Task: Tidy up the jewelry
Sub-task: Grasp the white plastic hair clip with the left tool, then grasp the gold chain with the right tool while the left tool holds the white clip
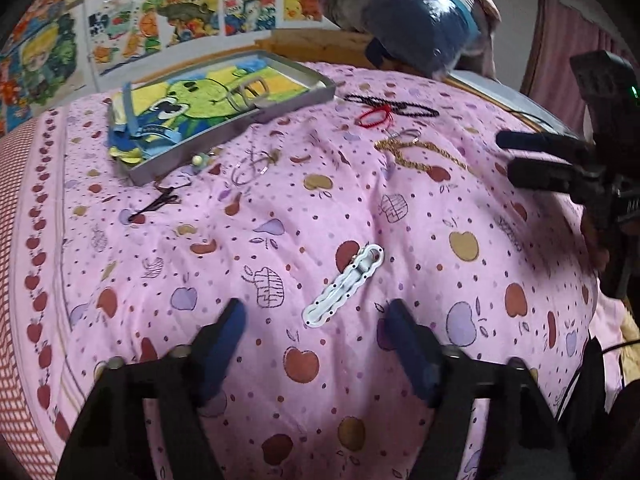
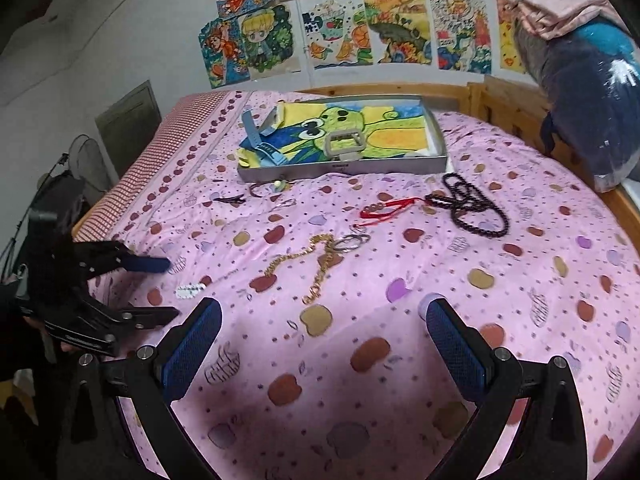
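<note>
While the left gripper [image 1: 312,320] is hovering with jaws spread around a white hair clip [image 1: 344,284] near the bedspread's [image 1: 400,208] front edge, right gripper [image 2: 324,320] gaping empty, gold chain [image 2: 316,264] lying mid-bed, grey tray [image 2: 344,168] sitting toward the far edge.

Under my two cameras, the bedspread [image 2: 400,360] is pink, printed with red, tan and lilac apples and small dots, with a red-and-white check border [image 2: 132,176]. The tray [image 2: 344,168] is grey, lined with a green, yellow and blue cartoon drawing. The watch strap [image 2: 256,136] is light blue. The hair clip [image 1: 344,286] is white with dark dots. The chain [image 2: 312,264] is gold, the cord bracelet [image 2: 384,208] red, the bead strand [image 2: 472,208] black. My grippers' pads [image 2: 192,348] are blue on black frames.
</note>
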`<state>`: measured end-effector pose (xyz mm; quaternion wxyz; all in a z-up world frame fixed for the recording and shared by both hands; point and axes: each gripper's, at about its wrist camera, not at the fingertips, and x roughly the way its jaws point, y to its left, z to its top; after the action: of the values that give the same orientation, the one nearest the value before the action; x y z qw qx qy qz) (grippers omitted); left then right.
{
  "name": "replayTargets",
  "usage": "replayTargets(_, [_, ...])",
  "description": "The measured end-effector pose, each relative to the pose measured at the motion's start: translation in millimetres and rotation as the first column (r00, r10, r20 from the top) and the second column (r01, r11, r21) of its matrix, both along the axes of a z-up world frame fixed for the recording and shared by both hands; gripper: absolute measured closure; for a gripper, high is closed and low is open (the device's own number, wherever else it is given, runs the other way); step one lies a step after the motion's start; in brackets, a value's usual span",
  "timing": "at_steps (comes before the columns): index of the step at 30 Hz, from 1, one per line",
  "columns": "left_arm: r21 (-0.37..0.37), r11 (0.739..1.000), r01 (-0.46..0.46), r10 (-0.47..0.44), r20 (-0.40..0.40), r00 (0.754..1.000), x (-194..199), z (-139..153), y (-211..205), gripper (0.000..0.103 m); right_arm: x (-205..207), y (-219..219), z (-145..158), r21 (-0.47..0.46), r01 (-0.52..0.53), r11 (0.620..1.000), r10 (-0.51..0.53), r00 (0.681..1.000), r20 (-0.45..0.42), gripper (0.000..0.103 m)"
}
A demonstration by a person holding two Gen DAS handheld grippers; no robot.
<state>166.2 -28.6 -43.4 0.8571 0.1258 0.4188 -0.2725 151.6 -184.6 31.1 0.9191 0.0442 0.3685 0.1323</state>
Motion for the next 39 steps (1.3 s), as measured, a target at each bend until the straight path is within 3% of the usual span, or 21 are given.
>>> replayTargets(4, [0.022,0.999,0.038,-0.038,-0.003,0.999,4,-3,-4,0.056,12,4,-5,0.026,-0.019,0.999,0.02,0.999,-0.026,0.002])
replayTargets(9, [0.034,0.997,0.072,-0.071,-0.028,0.997,12,-9,-8,0.066,29,13,-11,0.038,-0.032,0.999,0.035,0.997,-0.075,0.004])
replayTargets(14, [0.028,0.994,0.101,-0.1,-0.062,0.993,16,-14,-14,0.079,46,23,-20,0.043,-0.038,0.998,0.044,0.989,-0.138,0.023])
replayTargets(17, [0.032,0.994,0.103,-0.101,-0.062,0.993,16,-17,-15,0.085,52,31,-23,0.017,-0.046,0.999,0.048,0.987,-0.152,0.026])
replayTargets(20, [0.027,0.996,0.081,-0.079,-0.064,0.995,17,-18,-13,0.092,54,35,-25,-0.008,-0.044,0.999,0.042,0.986,-0.162,0.035])
replayTargets(26, [-0.027,1.0,-0.005,0.003,-0.09,0.996,22,-17,-6,0.092,54,29,-24,0.035,-0.033,0.999,0.039,0.984,-0.172,0.056])
replayTargets(31, [-0.064,0.996,-0.069,0.064,-0.086,0.994,24,-15,-2,0.092,61,35,-25,0.021,-0.043,0.999,0.046,0.984,-0.171,0.064])
replayTargets(35, [-0.088,0.991,-0.104,0.096,-0.091,0.991,28,-14,1,0.093,64,45,-28,0.012,-0.077,0.997,0.078,0.98,-0.182,0.081])
replayTargets(39, [-0.093,0.989,-0.113,0.104,-0.09,0.991,28,-13,1,0.093,62,48,-27,0.007,-0.093,0.996,0.093,0.978,-0.189,0.086])
